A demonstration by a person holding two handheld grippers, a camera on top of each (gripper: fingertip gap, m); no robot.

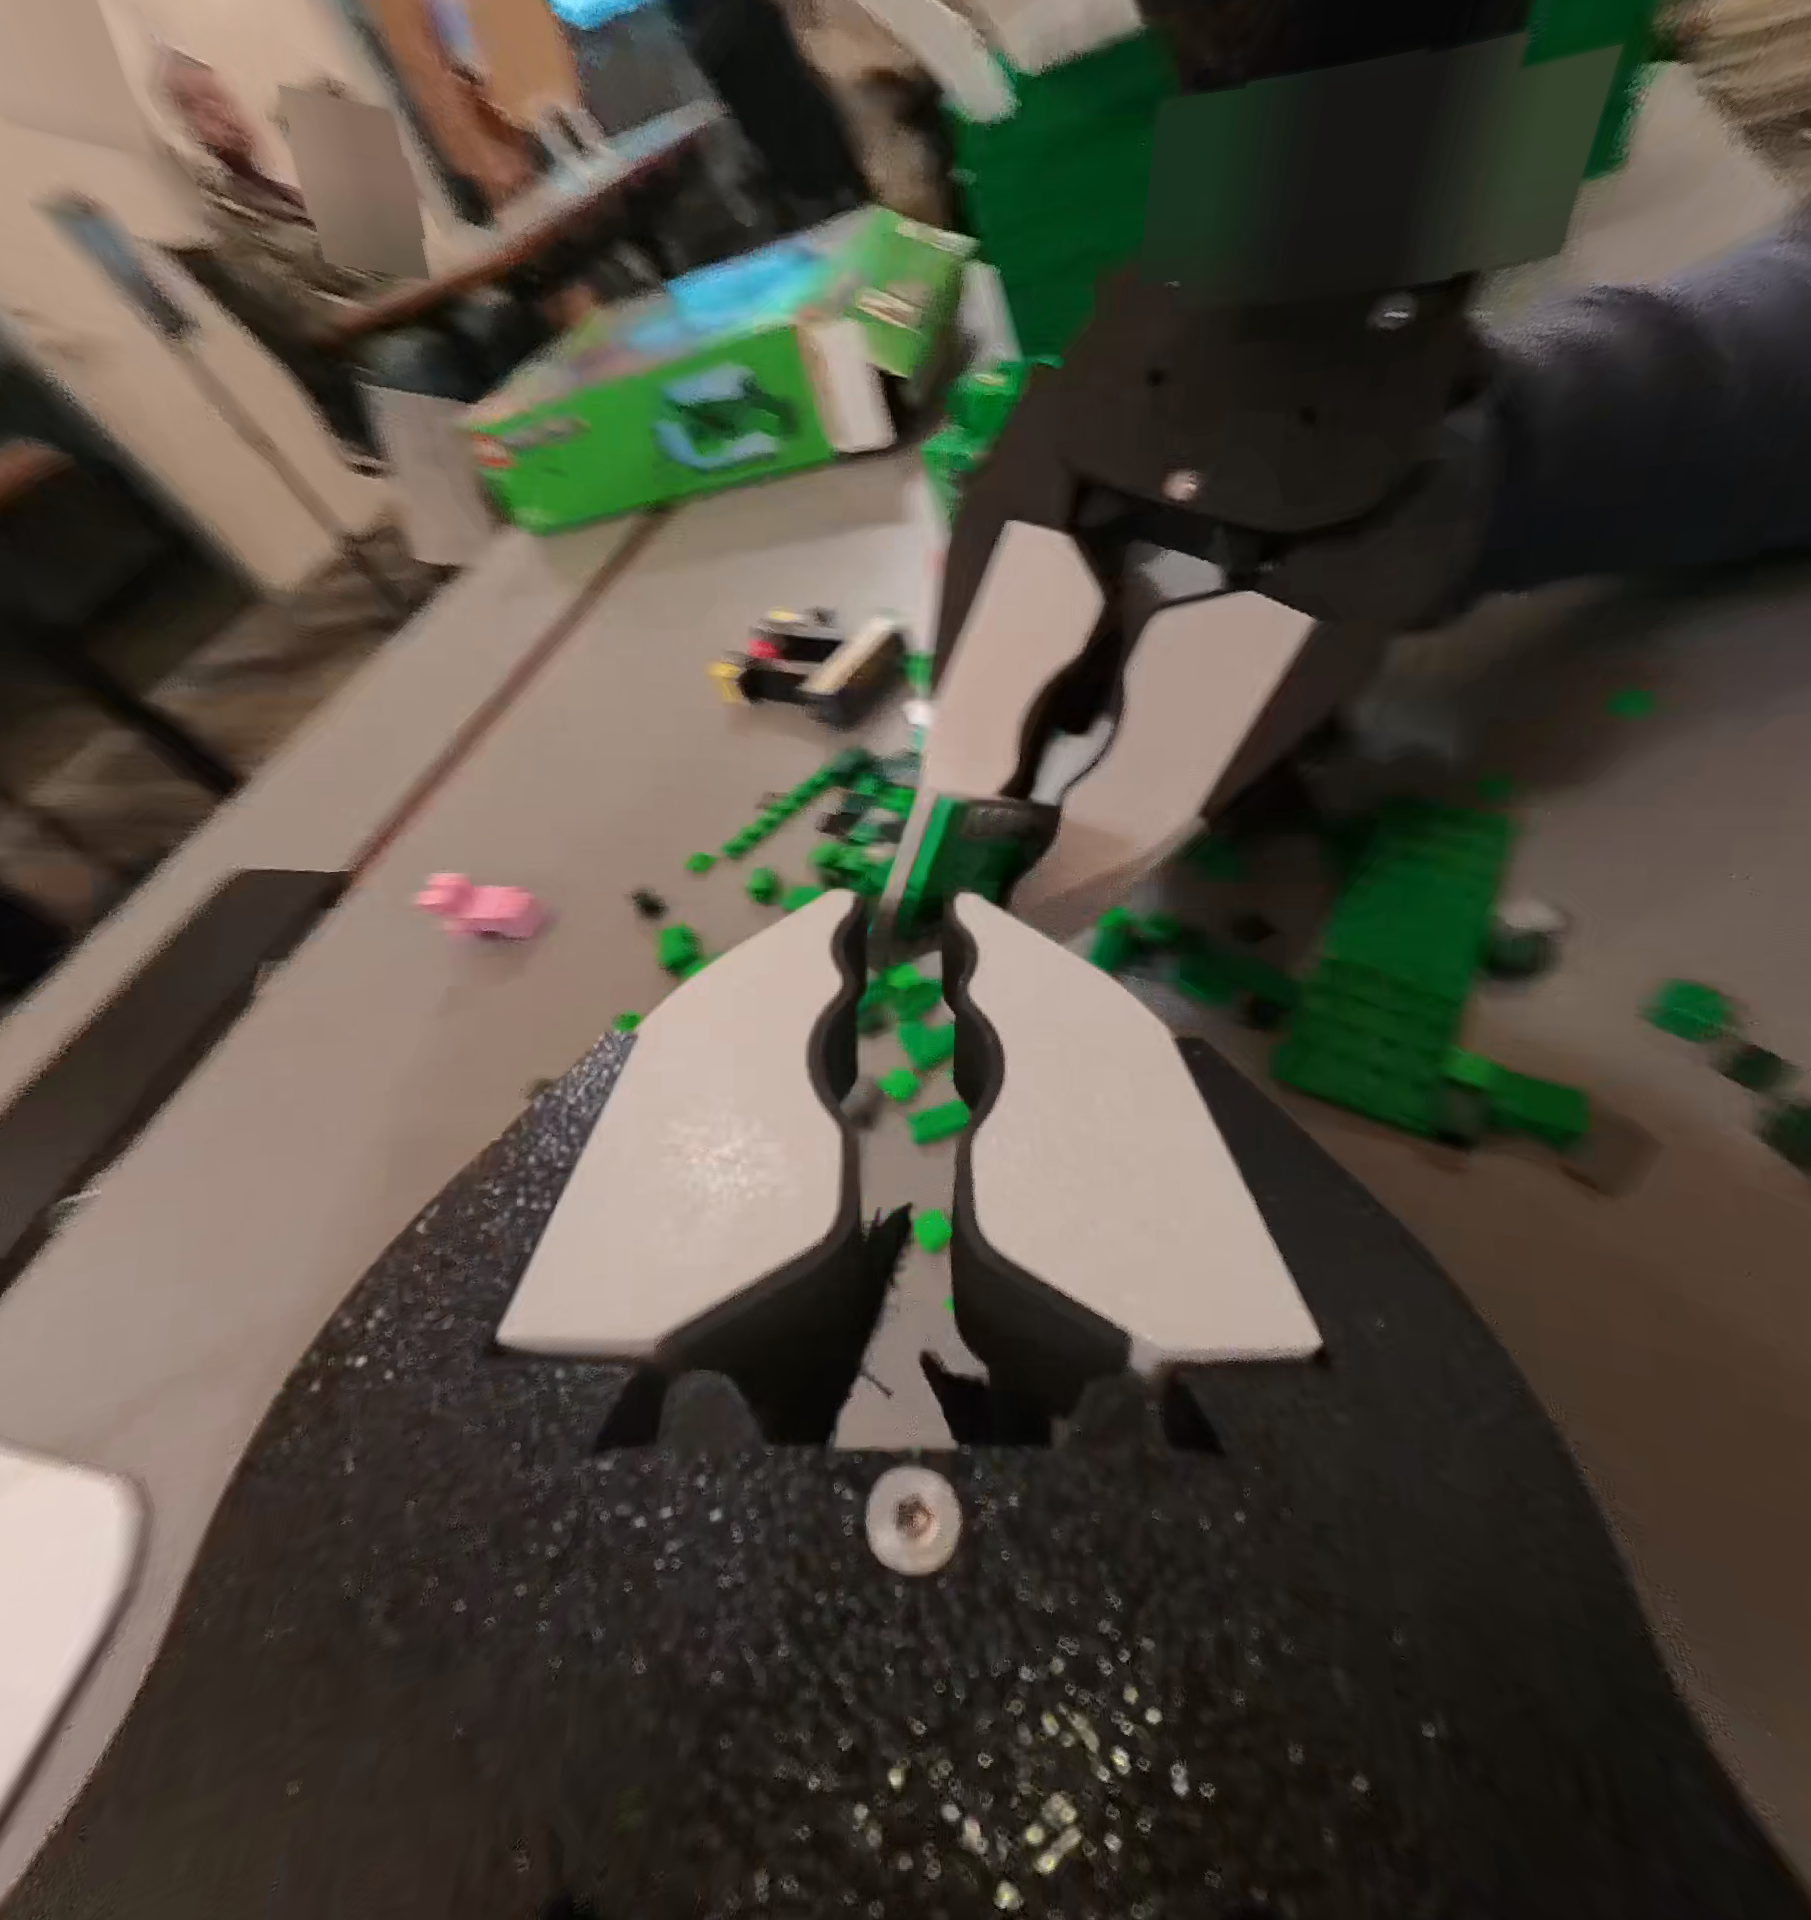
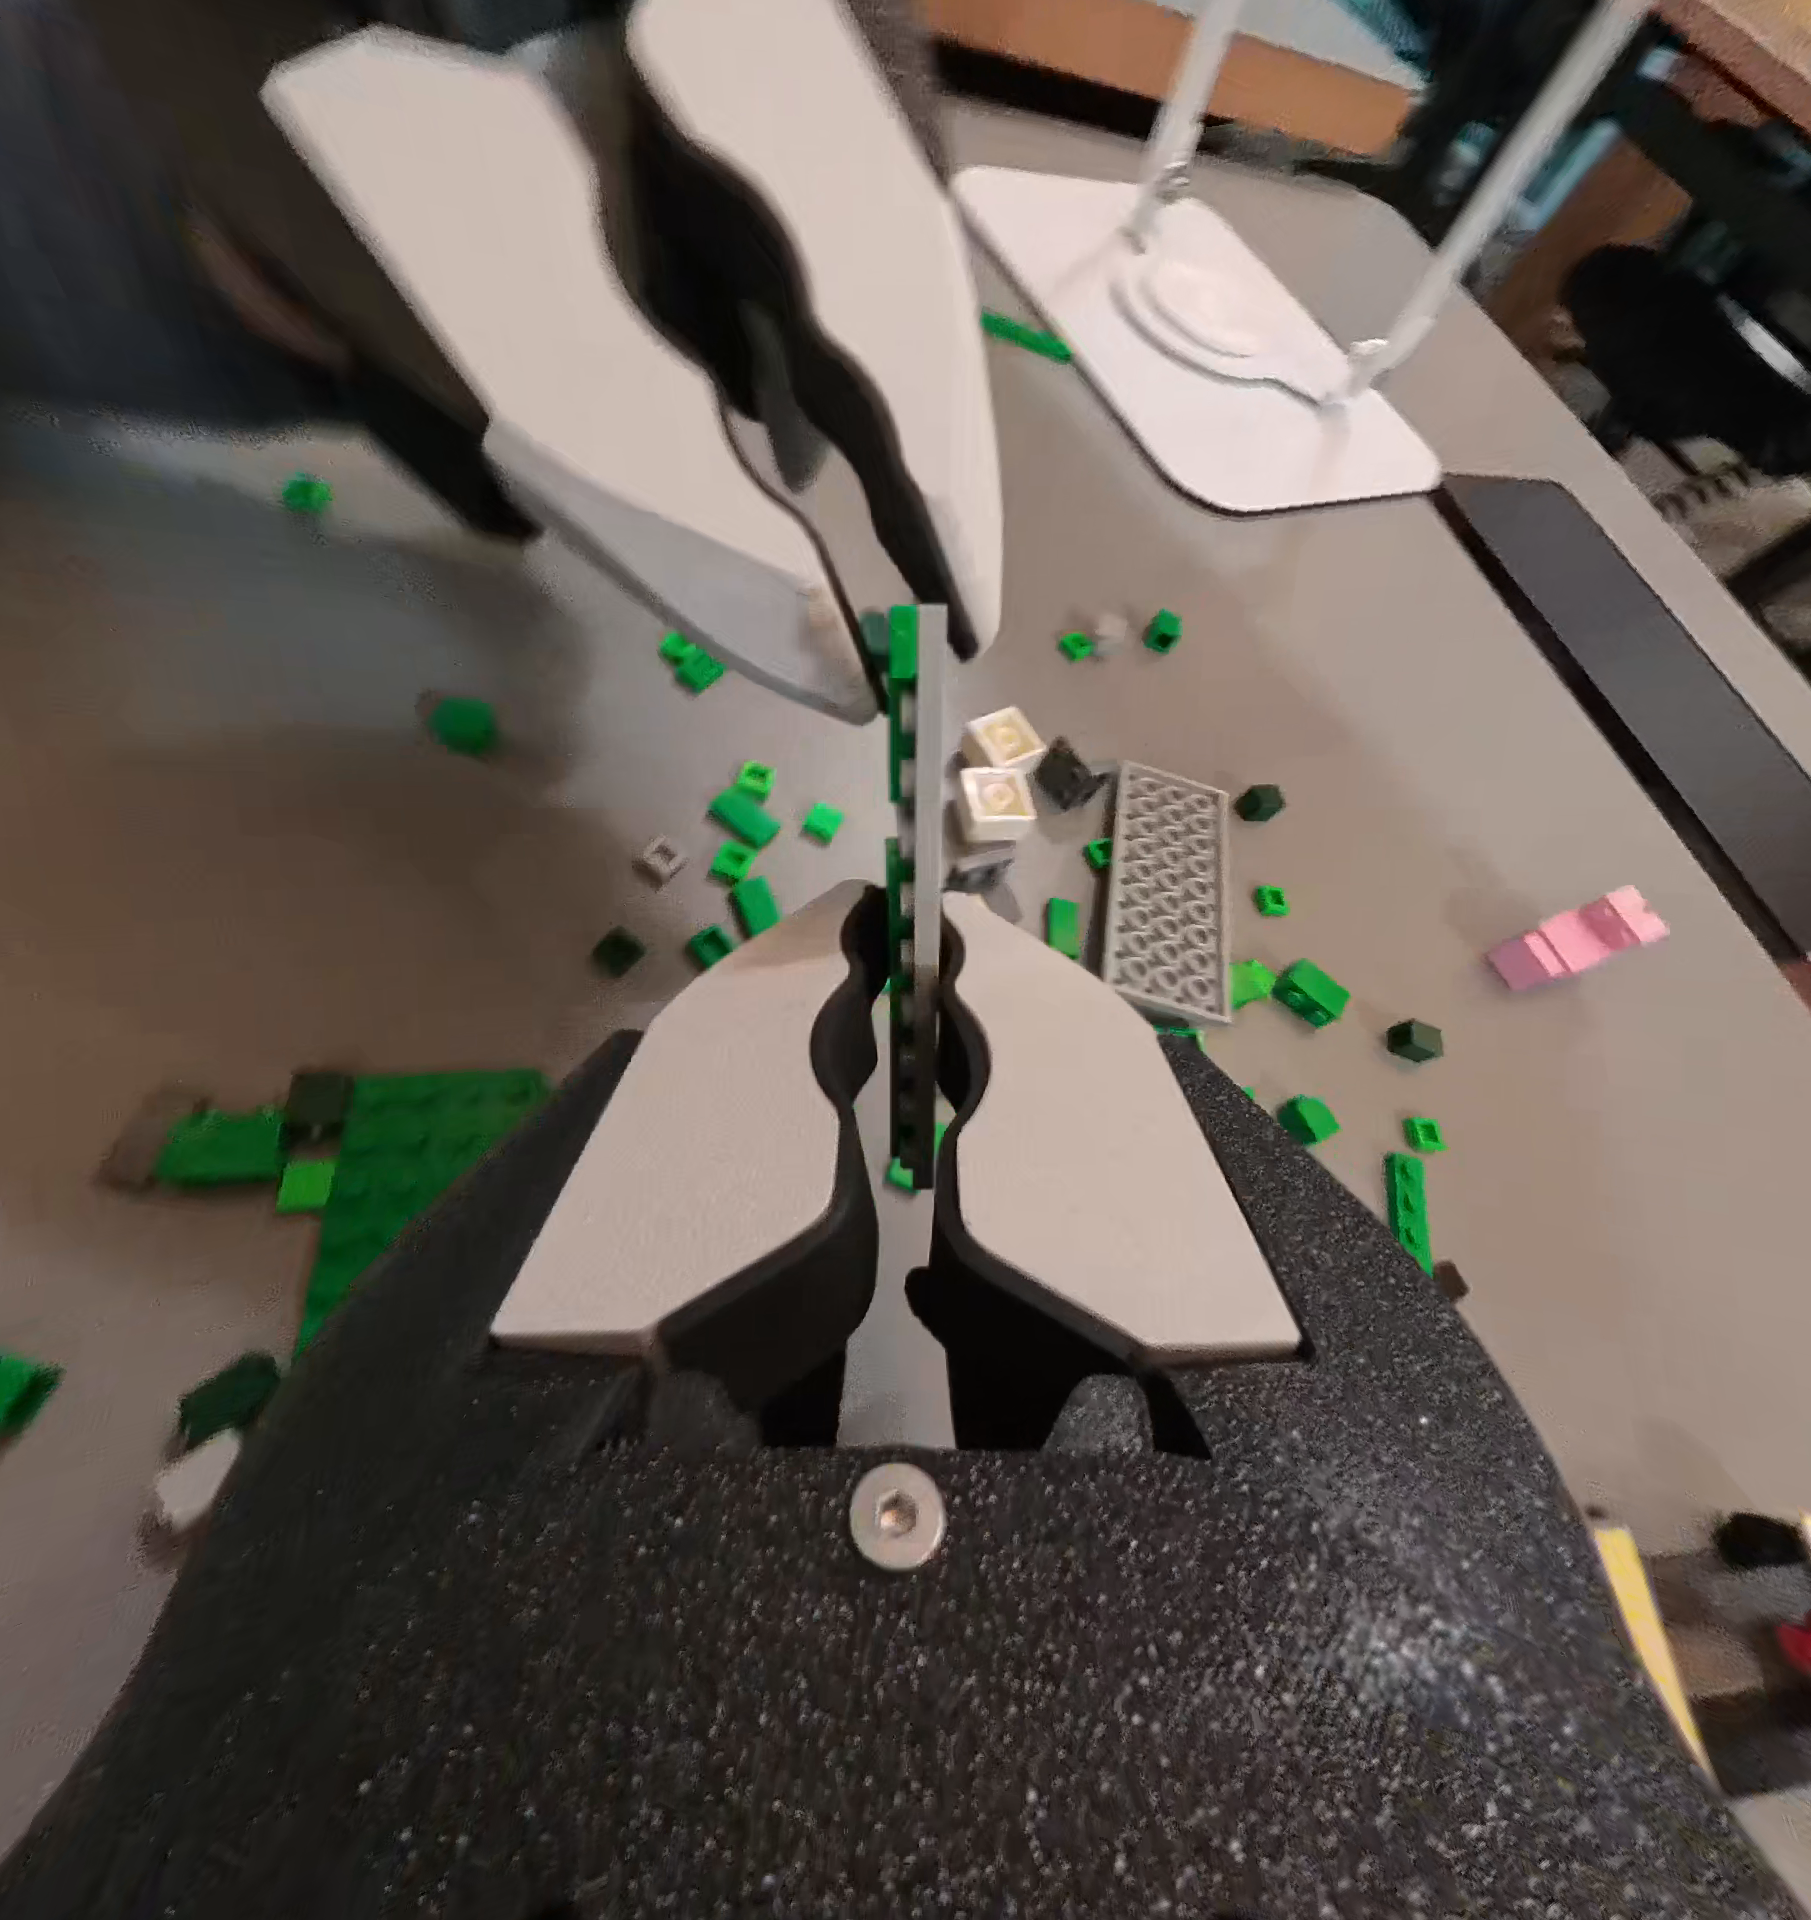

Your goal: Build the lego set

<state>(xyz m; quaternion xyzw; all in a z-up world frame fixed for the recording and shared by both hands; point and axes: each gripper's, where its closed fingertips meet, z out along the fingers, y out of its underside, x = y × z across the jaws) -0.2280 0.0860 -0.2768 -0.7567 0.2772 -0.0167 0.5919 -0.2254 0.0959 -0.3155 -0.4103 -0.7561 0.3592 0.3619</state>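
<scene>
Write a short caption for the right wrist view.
Two claws hold a thin plate edge-on above scattered bricks.

The two grippers are meeting tip to tip above the table [image 2: 257, 831], a thin plate assembly [image 2: 916, 831] standing on edge between them. Loose bricks [image 2: 745, 821] are lying scattered beneath. A studded plate [image 2: 1166, 894] is resting flat just right of the assembly, a small blocky figure [image 2: 1576, 935] farther right, and a lamp base [image 2: 1244, 343] sitting behind. A box [image 1: 714, 384] is lying at the far end.
</scene>
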